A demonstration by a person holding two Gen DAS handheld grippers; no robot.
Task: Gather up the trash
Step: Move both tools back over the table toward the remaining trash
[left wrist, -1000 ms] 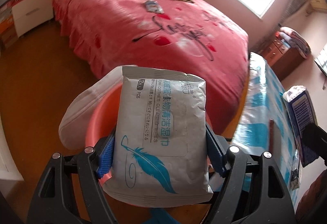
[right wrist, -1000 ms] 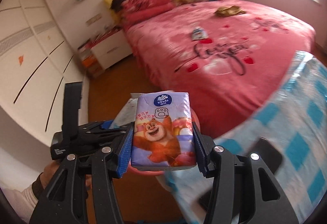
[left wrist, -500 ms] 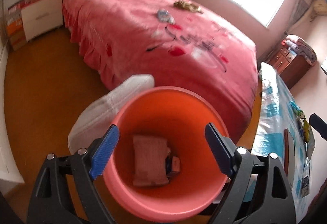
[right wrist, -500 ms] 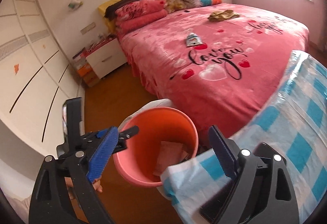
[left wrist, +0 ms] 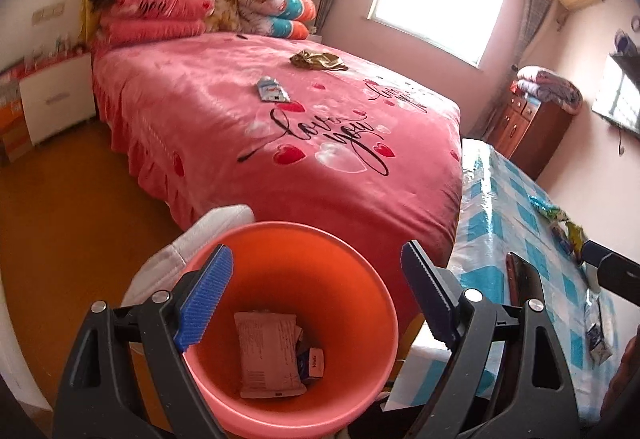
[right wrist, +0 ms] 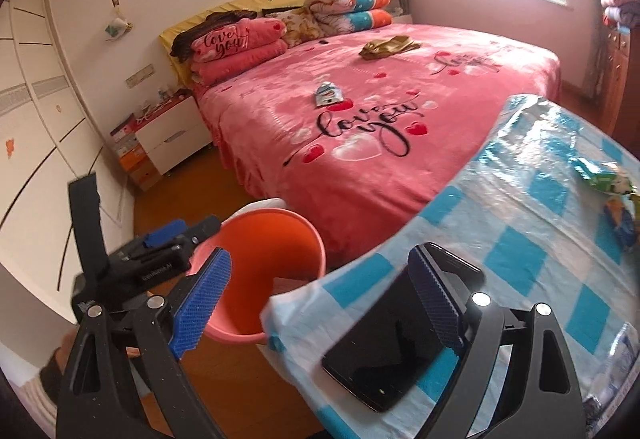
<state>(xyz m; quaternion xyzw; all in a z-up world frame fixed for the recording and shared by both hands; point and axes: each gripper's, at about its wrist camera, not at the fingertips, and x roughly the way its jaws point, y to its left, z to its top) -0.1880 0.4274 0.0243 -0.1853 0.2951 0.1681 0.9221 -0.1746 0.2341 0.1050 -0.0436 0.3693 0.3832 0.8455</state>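
the left gripper (left wrist: 316, 293) hangs over the orange bin (left wrist: 362, 391), its jaws spread wide with nothing between them. at the bottom of the bin lie a wipes pack (left wrist: 269, 353) and, just beside it, a small tissue pack (left wrist: 312, 363). the right gripper (right wrist: 320, 293) has its jaws wide apart too and holds nothing, its one blue finger over the bin's rim and the other over a black phone (right wrist: 384, 351) on the checked tabletop (right wrist: 520, 239). crumpled wrappers (right wrist: 612, 185) lie farther along the tabletop. on the pink bed (left wrist: 224, 107) rest a small packet (left wrist: 273, 90) and a gold wrapper (left wrist: 318, 59), well apart from the bin.
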